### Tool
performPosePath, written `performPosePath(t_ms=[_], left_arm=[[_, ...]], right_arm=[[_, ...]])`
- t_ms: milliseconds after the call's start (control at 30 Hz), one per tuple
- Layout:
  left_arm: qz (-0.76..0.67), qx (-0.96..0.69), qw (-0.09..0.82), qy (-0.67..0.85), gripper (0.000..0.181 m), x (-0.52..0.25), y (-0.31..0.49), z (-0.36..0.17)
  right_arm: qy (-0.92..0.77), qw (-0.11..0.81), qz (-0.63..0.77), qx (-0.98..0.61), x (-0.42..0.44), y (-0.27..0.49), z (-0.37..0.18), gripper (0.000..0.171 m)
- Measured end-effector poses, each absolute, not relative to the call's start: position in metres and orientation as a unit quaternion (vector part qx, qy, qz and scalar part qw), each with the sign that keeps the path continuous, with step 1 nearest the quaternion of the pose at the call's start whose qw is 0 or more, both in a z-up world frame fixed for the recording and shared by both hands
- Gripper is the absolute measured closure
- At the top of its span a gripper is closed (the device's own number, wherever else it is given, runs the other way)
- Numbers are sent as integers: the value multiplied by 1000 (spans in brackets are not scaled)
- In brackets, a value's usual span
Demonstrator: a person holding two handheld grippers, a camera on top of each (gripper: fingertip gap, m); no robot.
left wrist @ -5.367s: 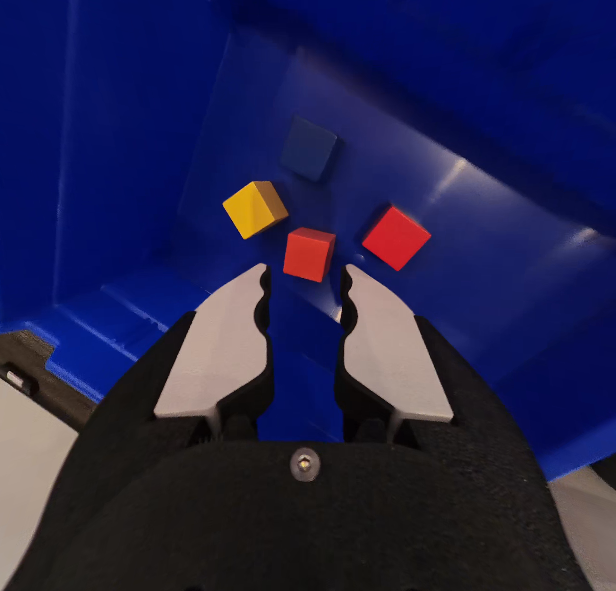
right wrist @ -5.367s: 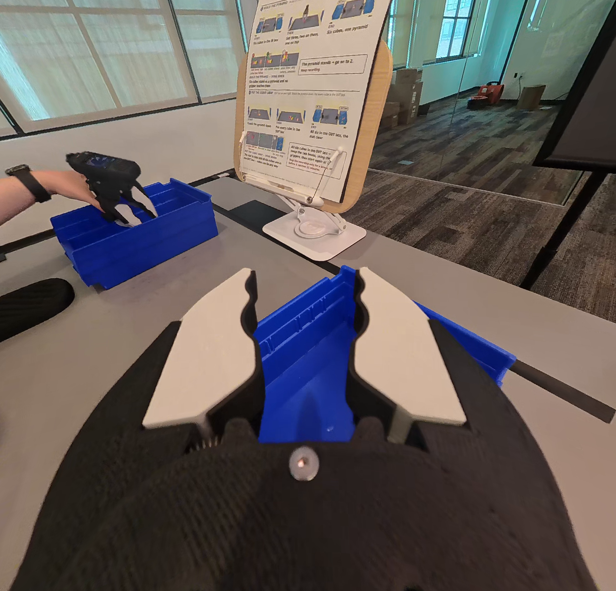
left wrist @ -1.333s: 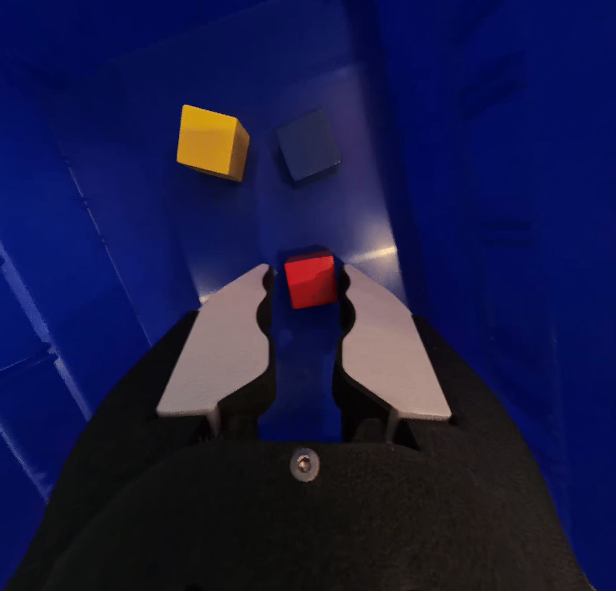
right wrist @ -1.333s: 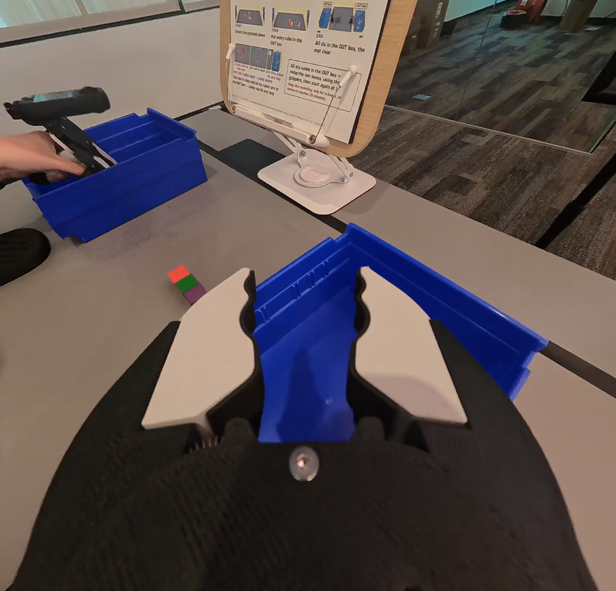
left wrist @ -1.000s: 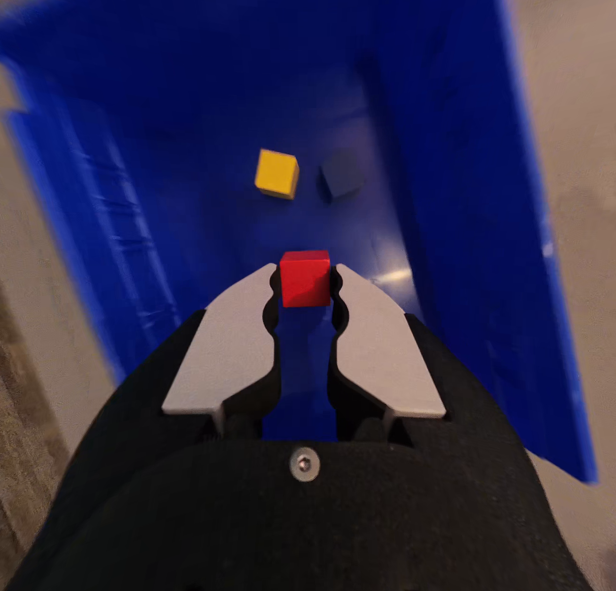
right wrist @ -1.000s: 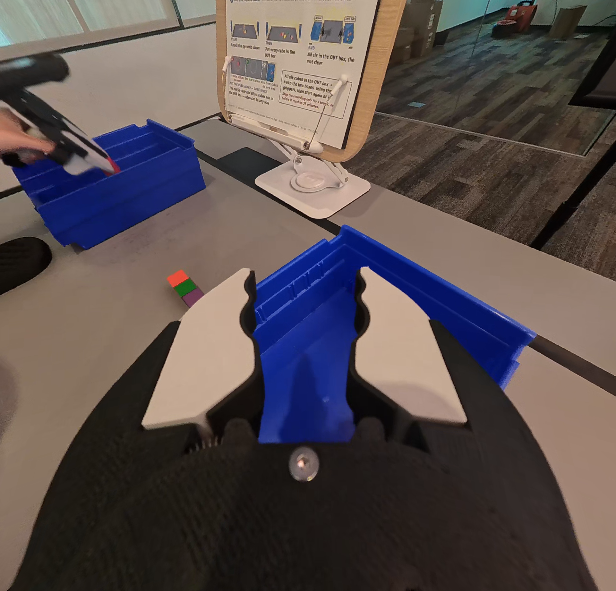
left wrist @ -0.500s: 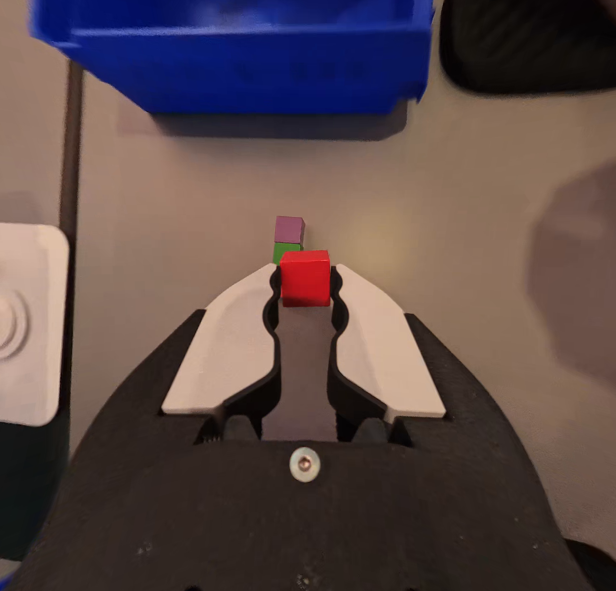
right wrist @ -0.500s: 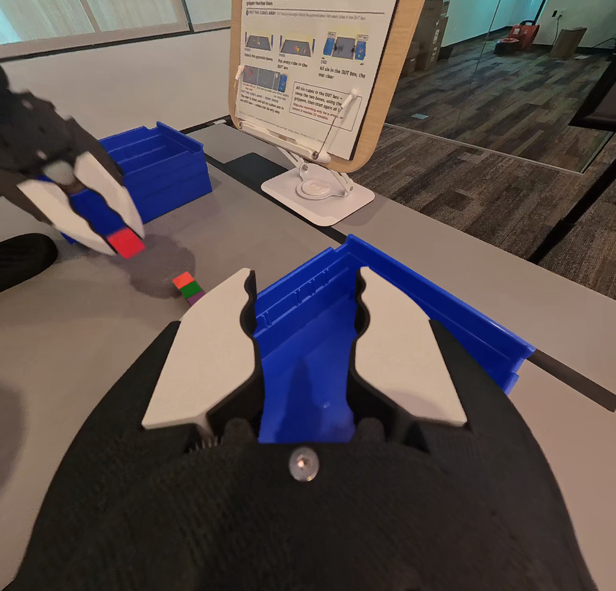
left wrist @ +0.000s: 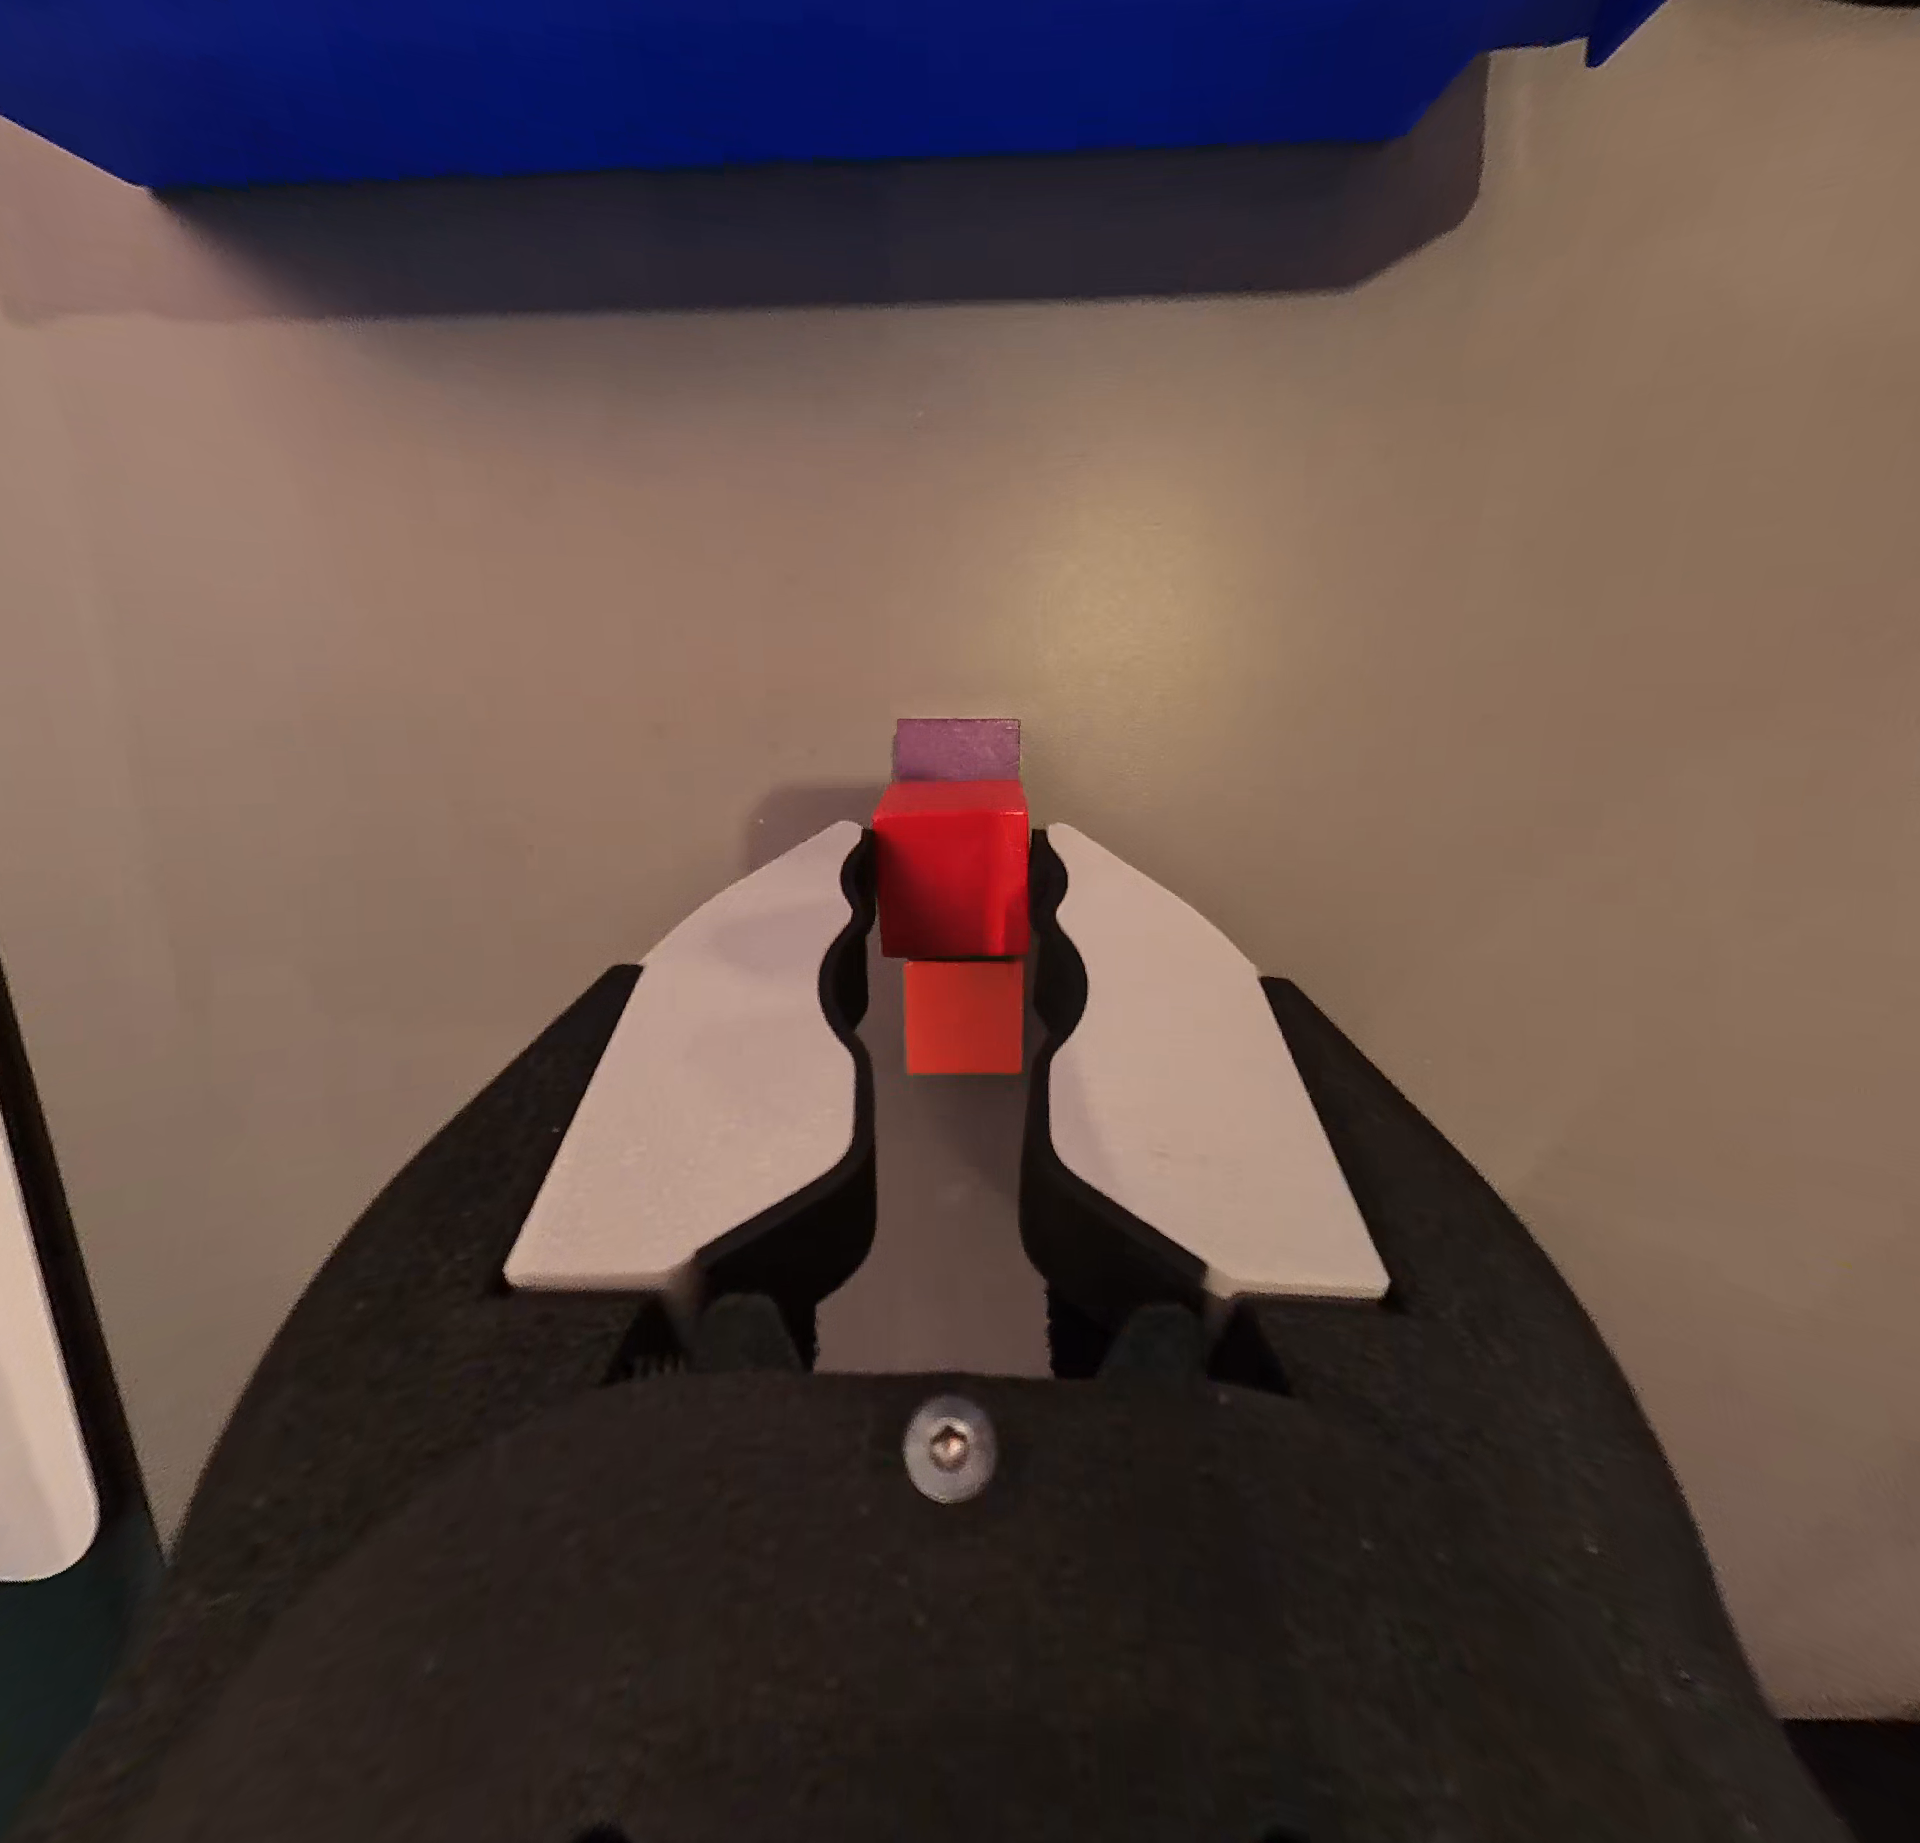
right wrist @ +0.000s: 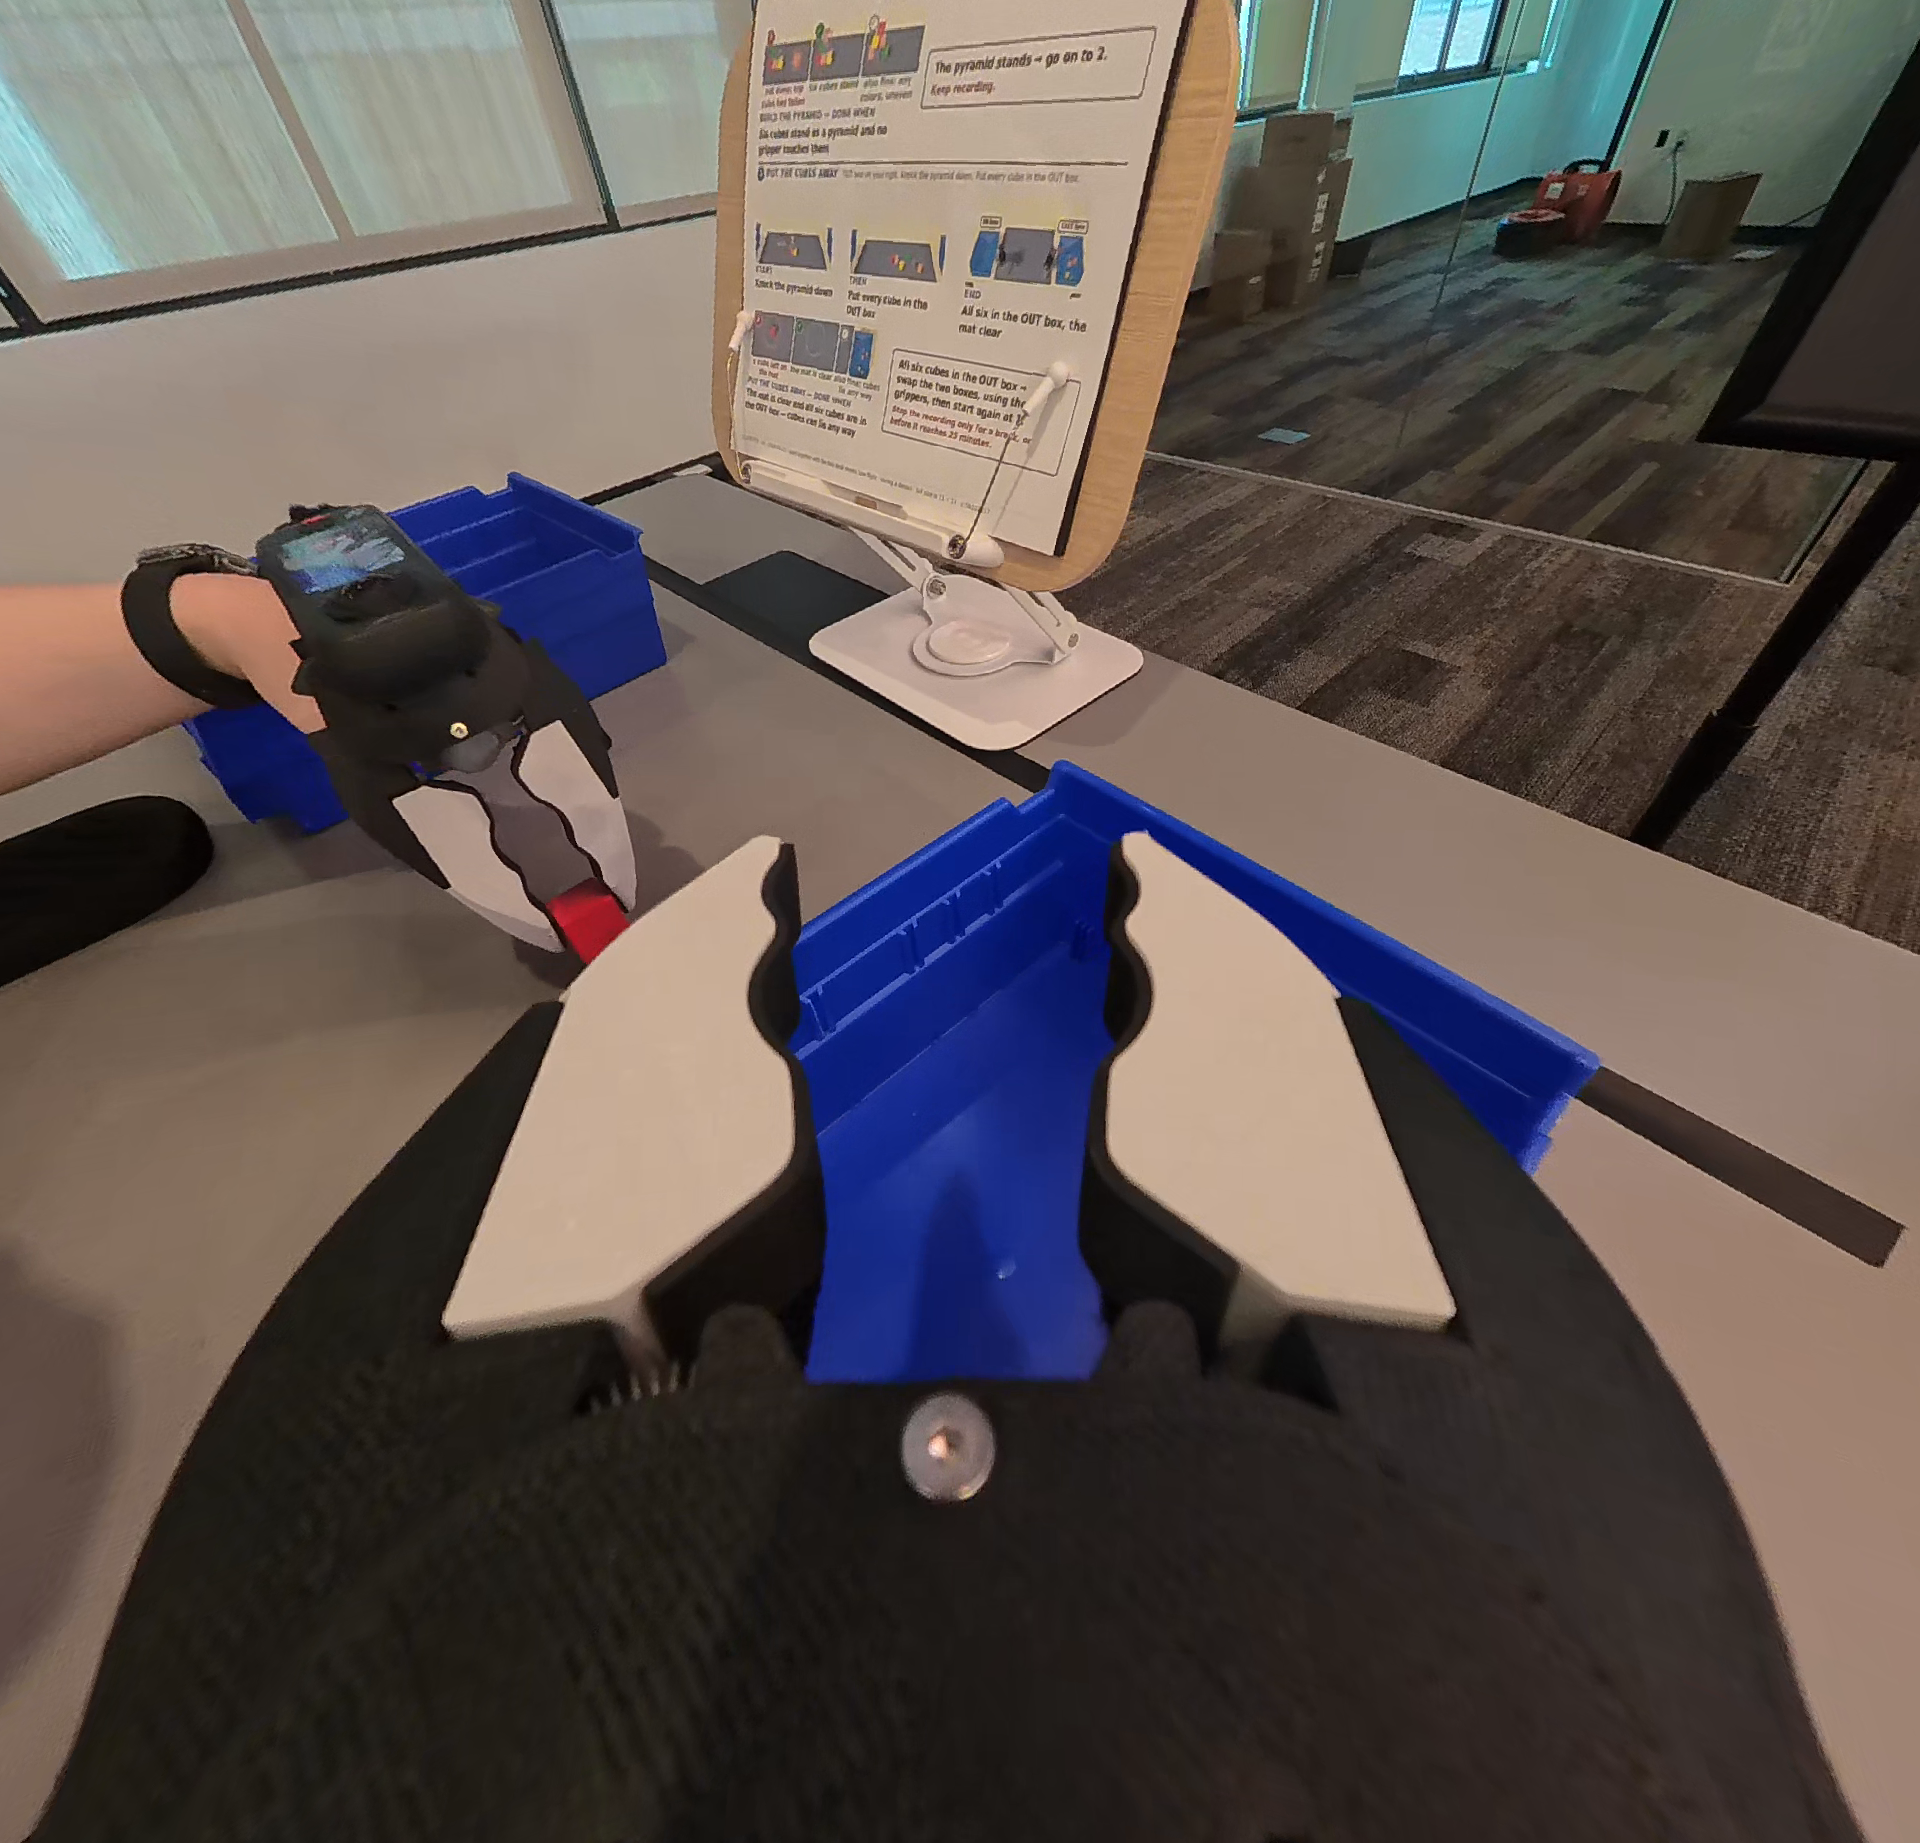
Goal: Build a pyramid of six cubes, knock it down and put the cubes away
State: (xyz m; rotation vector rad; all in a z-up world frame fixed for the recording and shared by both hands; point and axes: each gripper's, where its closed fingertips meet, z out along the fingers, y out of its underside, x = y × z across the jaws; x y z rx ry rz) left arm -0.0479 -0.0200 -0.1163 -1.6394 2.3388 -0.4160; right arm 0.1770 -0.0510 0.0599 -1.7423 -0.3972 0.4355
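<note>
A red cube [left wrist: 948, 881] is pinched by the left hand-held gripper [left wrist: 951, 884] low over the counter [left wrist: 416, 598], above an orange cube [left wrist: 961, 1016] and purple cube [left wrist: 956, 749]; the right hand-held gripper [right wrist: 951, 946] is held spread, empty, over a blue bin [right wrist: 1351, 972].

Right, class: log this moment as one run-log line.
phase: building | left gripper: shut on glossy red cube, over orange-red cube and purple cube | right gripper: open, over blue plastic bin
</note>
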Motion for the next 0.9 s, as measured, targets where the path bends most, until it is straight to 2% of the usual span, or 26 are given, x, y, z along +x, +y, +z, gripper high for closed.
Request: performPosePath(t_ms=[900], left_arm=[[-126, -560, 98, 813, 153, -47, -19, -127]], right_arm=[[-171, 600, 194, -757, 179, -49, 56, 114]])
